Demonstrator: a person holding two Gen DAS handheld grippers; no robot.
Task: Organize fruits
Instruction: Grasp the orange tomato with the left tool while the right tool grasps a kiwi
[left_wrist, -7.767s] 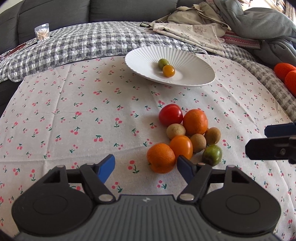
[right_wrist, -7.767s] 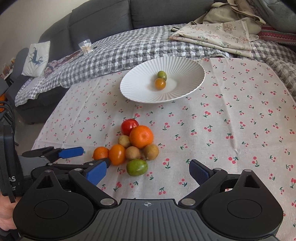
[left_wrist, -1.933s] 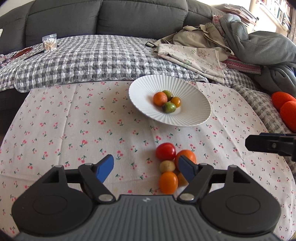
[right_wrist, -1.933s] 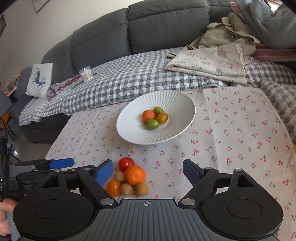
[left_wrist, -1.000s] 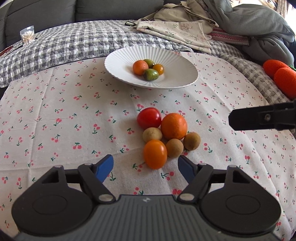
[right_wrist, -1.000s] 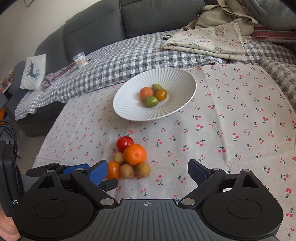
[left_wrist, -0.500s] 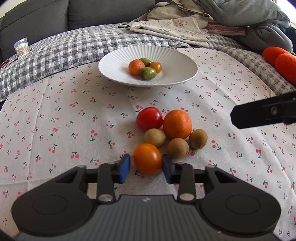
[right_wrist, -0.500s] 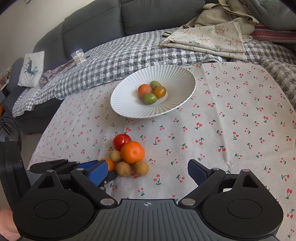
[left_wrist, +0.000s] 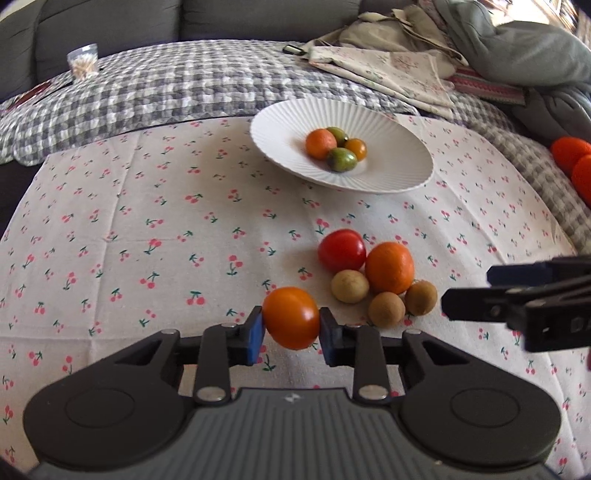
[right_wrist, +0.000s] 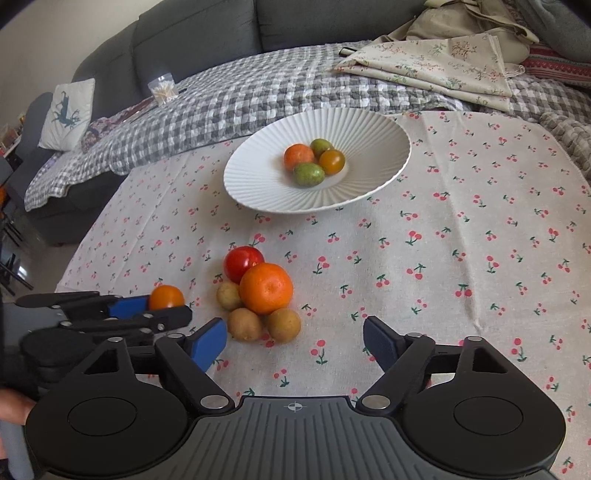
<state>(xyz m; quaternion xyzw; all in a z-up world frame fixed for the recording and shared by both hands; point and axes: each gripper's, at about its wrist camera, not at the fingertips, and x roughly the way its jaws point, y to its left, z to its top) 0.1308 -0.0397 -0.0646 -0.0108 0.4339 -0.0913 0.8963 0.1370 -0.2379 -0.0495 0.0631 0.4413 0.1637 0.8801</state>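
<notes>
- White ribbed plate (right_wrist: 258, 184): sits on the cherry-print tablecloth (right_wrist: 461, 240), toward its far edge. It holds four fruits grouped near the centre: one small orange fruit (right_wrist: 298, 156), one green fruit (right_wrist: 308, 174) in front of it, a second greenish fruit (right_wrist: 321, 147) behind, and one small amber tomato (right_wrist: 332, 161) at the right. All four touch or nearly touch one another.
- My left gripper (left_wrist: 291, 329): clenched on an orange tomato (left_wrist: 291, 317), one blue pad pressed to each side of it. The tomato is apart from the loose pile, just to its left.
- My right gripper (right_wrist: 294, 339): nothing held; its jaws are closing, with no fruit between the blue pads (right_wrist: 210, 341). It hovers just on the near side of the pile.
- Loose pile on the tablecloth, well short of the plate: one red tomato (right_wrist: 243, 263), one large orange (right_wrist: 266, 288) touching it, and three small brown round fruits (right_wrist: 245, 324) tucked against the orange's near side.
- Behind the table: grey checked blanket (right_wrist: 236, 96) over a dark sofa (right_wrist: 207, 37), with folded floral cloth (right_wrist: 436, 62) on top.
</notes>
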